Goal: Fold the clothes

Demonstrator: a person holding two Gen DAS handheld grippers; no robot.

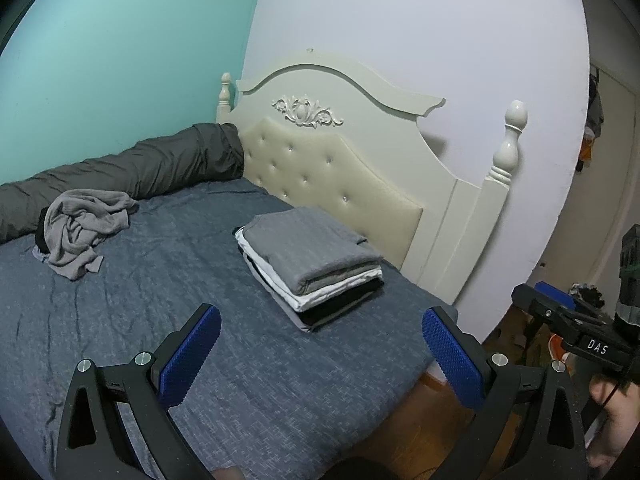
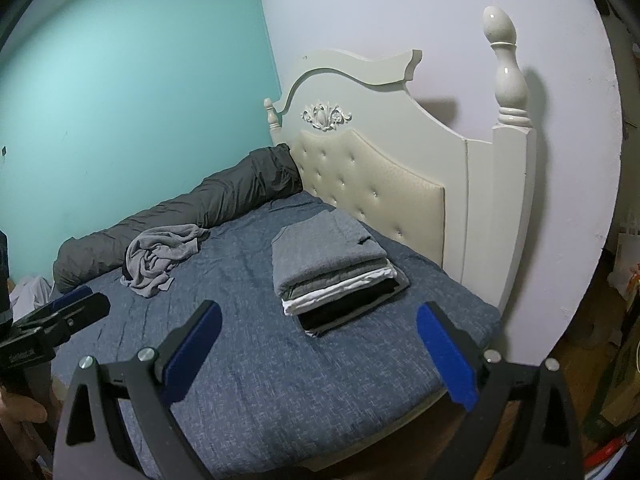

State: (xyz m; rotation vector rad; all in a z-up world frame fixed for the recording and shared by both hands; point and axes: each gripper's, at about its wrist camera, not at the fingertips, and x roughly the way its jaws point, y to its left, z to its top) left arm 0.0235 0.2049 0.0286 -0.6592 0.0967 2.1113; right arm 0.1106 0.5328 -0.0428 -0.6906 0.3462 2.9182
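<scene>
Dark clothes under crumpled grey garment (image 1: 82, 228) mostly hidden, perhaps black

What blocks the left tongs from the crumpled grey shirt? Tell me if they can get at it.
Probably yes. The left tongs are open and empty, and only bare blue bedsheet lies between them and the crumpled grey shirt. The folded pile sits off to the other side.
</scene>
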